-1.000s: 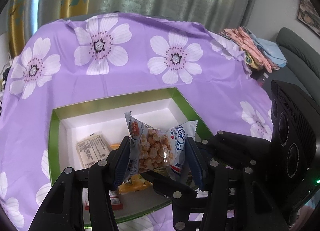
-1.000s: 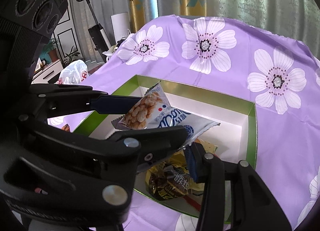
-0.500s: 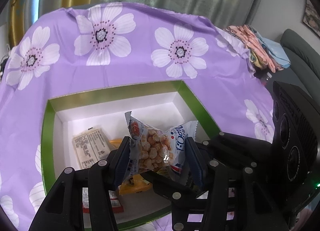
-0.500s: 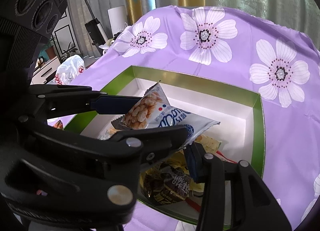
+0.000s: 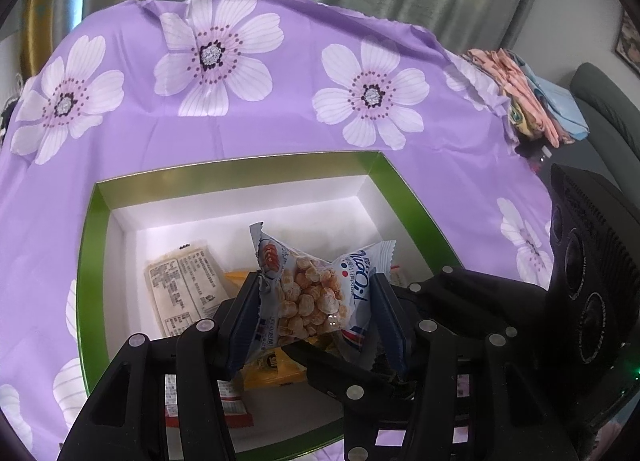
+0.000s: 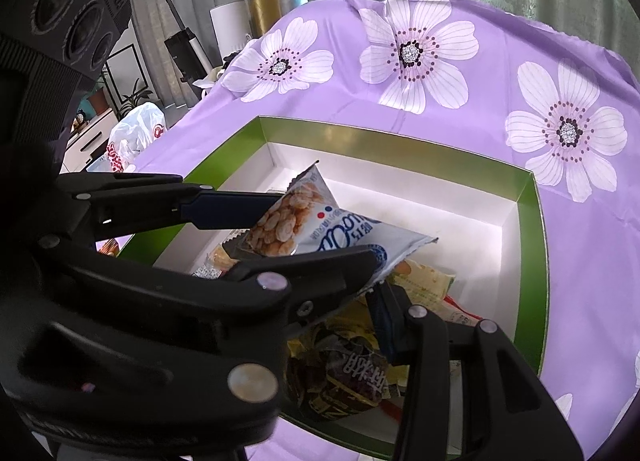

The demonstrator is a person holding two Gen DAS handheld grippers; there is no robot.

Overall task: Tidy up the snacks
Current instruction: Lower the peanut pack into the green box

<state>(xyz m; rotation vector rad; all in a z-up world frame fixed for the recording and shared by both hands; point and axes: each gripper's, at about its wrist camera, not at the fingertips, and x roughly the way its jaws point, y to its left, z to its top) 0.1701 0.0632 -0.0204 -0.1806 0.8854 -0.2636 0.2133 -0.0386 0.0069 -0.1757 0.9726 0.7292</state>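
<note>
Over green box, puffed-snack packet

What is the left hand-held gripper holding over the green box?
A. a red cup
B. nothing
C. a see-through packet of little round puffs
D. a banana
C: the left hand-held gripper pinches a see-through packet of little round puffs above the green-rimmed white box.

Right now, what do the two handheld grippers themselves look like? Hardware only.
Both are matte black plastic linkages with round silver pivot pins and dark blue finger pads. The left gripper has two long fingers with blue pads. The right gripper looks alike; behind it sits a ribbed black housing with round lens-like discs. No cables, hands or sleeves visible.
</note>
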